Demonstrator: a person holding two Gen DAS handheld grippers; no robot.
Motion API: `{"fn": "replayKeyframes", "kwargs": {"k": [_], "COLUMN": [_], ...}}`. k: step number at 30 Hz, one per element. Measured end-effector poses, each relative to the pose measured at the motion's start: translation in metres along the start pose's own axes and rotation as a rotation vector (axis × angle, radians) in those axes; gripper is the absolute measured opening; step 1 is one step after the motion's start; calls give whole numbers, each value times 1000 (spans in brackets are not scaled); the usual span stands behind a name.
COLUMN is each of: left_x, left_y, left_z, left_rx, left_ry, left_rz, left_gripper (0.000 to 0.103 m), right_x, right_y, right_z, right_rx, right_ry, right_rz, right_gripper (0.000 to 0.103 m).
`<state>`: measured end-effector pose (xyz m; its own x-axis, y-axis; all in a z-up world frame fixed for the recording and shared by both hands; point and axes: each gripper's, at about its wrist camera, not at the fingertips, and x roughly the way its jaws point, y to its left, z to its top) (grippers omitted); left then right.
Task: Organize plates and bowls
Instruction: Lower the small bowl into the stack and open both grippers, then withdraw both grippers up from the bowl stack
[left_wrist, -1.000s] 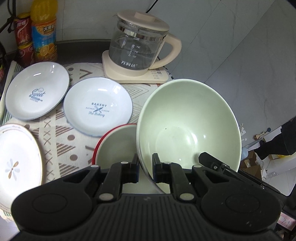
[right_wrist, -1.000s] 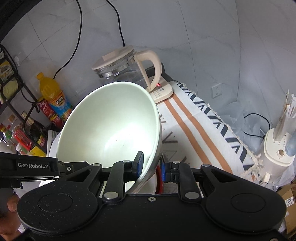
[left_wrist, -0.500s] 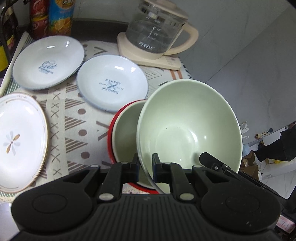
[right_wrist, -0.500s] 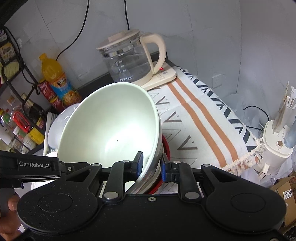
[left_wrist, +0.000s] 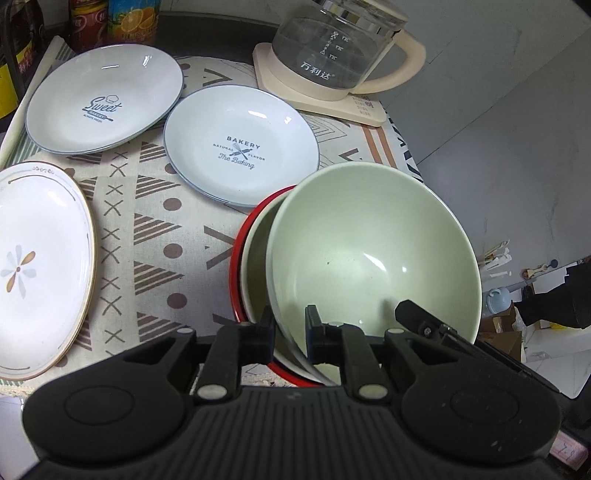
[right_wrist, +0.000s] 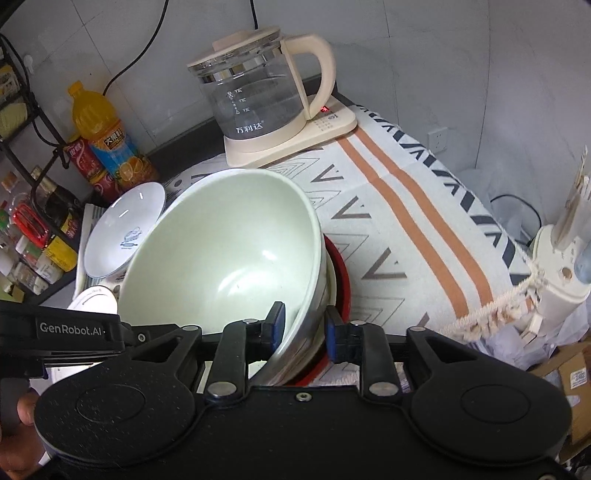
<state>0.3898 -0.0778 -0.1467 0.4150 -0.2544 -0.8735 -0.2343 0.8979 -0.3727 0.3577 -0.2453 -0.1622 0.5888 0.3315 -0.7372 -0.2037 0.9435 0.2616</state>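
Observation:
A large pale green bowl (left_wrist: 373, 251) rests tilted inside a red-rimmed bowl (left_wrist: 255, 236) at the table's right front. My left gripper (left_wrist: 290, 325) straddles the green bowl's near rim with its jaws slightly apart. My right gripper (right_wrist: 304, 325) straddles the same bowl (right_wrist: 225, 251) on its right rim, jaws opened wider than the wall, with the red bowl (right_wrist: 341, 280) below. A "Bakery" plate (left_wrist: 242, 144), a "Sweet" plate (left_wrist: 105, 99) and a flower plate (left_wrist: 37, 266) lie flat on the patterned cloth.
A glass kettle (left_wrist: 332, 48) on a cream base stands at the back, also in the right wrist view (right_wrist: 262, 96). Drink bottles (right_wrist: 103, 136) and a rack of jars (right_wrist: 33, 229) line the back left. The table edge drops off to the right.
The green bowl came down from a steep tilt into the red-rimmed bowl. Both grippers' jaws have parted a little from its rim, the right more clearly.

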Motion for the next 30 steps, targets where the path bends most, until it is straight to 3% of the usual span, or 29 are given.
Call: {"fn": "replayKeyframes", "kwargs": {"k": [9, 13, 20, 30], "left_x": [-2, -9, -24, -58], "left_y": [1, 1, 12, 42], "left_z": [2, 3, -4, -25], "left_rx": [1, 18, 1, -15], "left_ry": [-1, -22, -39, -86], "left_rz": [11, 47, 53, 100], "left_gripper": [19, 38, 45, 74], "right_x": [6, 1, -12, -30], "right_y": [1, 2, 3, 28], "right_z": [7, 5, 1, -16], "right_rx": [0, -3, 3, -30], "right_ry": [20, 10, -3, -22], "right_rz": [-39, -43, -50, -33], "right_gripper": [28, 28, 33, 53]}}
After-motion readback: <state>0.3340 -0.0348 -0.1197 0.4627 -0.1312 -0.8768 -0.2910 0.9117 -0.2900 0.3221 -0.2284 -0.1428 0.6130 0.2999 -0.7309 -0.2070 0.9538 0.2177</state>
